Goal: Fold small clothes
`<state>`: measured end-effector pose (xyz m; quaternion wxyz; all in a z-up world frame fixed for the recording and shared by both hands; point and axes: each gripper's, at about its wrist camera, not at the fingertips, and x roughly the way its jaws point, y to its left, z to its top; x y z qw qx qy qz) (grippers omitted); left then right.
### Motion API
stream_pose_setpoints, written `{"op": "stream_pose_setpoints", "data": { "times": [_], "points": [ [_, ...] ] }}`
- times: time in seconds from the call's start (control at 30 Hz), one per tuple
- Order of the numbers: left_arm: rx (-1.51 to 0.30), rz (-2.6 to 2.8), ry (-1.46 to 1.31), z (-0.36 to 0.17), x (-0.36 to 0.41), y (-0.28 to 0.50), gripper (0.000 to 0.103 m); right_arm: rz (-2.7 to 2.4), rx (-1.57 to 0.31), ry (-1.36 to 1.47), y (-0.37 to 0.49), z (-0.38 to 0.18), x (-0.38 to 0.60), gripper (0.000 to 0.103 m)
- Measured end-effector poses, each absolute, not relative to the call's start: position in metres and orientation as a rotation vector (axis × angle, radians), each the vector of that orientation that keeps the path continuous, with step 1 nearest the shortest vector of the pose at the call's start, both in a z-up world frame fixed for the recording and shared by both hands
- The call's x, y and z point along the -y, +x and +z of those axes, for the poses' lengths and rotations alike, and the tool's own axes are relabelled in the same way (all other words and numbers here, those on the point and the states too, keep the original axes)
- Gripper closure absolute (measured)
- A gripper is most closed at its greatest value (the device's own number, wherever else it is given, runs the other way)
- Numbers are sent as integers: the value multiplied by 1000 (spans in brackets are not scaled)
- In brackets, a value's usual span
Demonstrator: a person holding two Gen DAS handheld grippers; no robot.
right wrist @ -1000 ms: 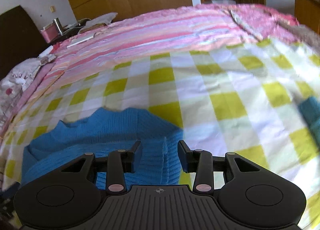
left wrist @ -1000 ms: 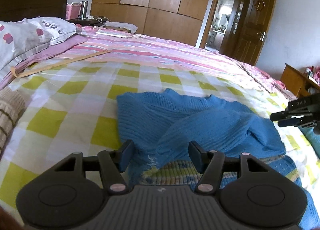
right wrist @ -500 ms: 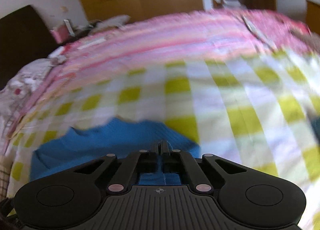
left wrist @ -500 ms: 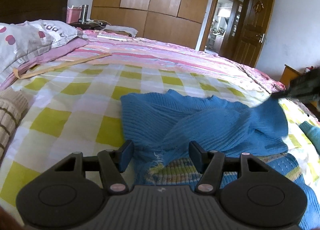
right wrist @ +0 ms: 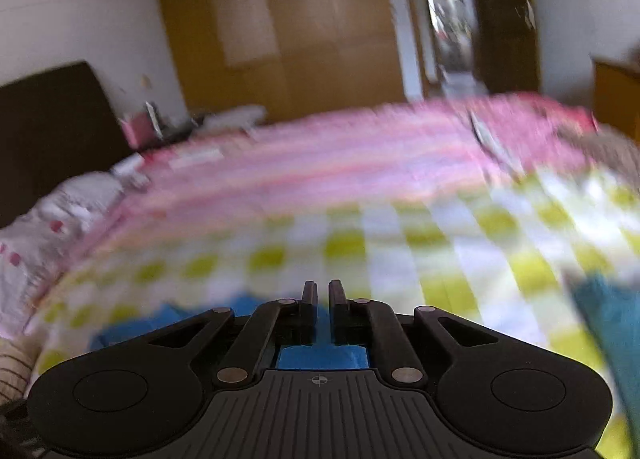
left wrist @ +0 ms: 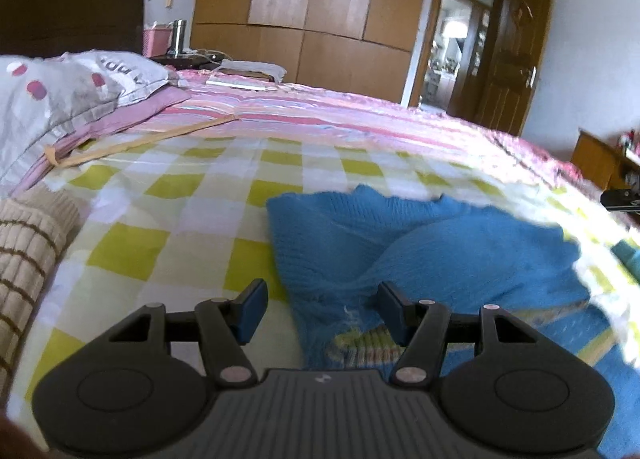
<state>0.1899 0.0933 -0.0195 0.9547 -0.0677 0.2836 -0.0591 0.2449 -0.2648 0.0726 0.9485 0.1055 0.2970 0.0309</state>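
Leftmost, a beige knit with brown stripes (left wrist: pixel 24 259) lies folded at the bed's near left edge, and behind it a spotted grey pillow (left wrist: pixel 60 99) rests on the pink striped cover (left wrist: pixel 320 115). Between these and the garment the yellow-and-white checked sheet (left wrist: pixel 168 211) lies bare and flat, a broad open stretch with only a thin tan strip (left wrist: pixel 140 141) along its far border.

The left tool (left wrist: pixel 318 311) hovers low over the near edge of the blue sweater (left wrist: pixel 420 251), its fingers standing well apart and pressing on nothing; its left finger (left wrist: pixel 251 309) is over bare sheet just beside the sweater's left edge, while the other is over the knit. The sweater lies spread on the checked sheet right of centre, a sleeve folded across its body, its scalloped far edge (the neckline side) toward the wardrobe (left wrist: pixel 312 7). At its near hem a multicoloured striped patch (left wrist: pixel 360 343) shows.

Farther right, the right tool (right wrist: pixel 320 293) appears in its own blurred view with its jaws nearly together and opening slightly; blue cloth shows low between its fingers, though whether the pads press it I cannot tell. Beyond its tips the checked sheet is open, and a teal cloth (right wrist: pixel 612 315) lies at the far right edge.
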Motion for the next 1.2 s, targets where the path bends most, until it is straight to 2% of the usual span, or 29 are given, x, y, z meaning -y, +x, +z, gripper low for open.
{"op": "stream_pose_setpoints", "data": {
  "times": [0.17, 0.23, 0.3, 0.4, 1.03, 1.2],
  "points": [
    [-582, -155, -112, -22, -85, 191, 38, 99, -714, 245, 244, 46, 260, 93],
    [-583, -157, -100, -23, -84, 191, 38, 115, -731, 234, 250, 46, 252, 88],
    [-583, -156, -97, -23, -84, 190, 38, 91, -743, 219, 257, 45, 245, 73],
    [-584, -150, -117, -23, -88, 191, 38, 36, -755, 202, 268, 39, 245, 68],
    [-583, -147, -134, -23, -91, 192, 38, -36, -934, 526, 279, 10, 265, 68],
    [-584, -147, -136, -22, -91, 192, 38, -79, -918, 603, 284, 4, 272, 68]
  ]
}}
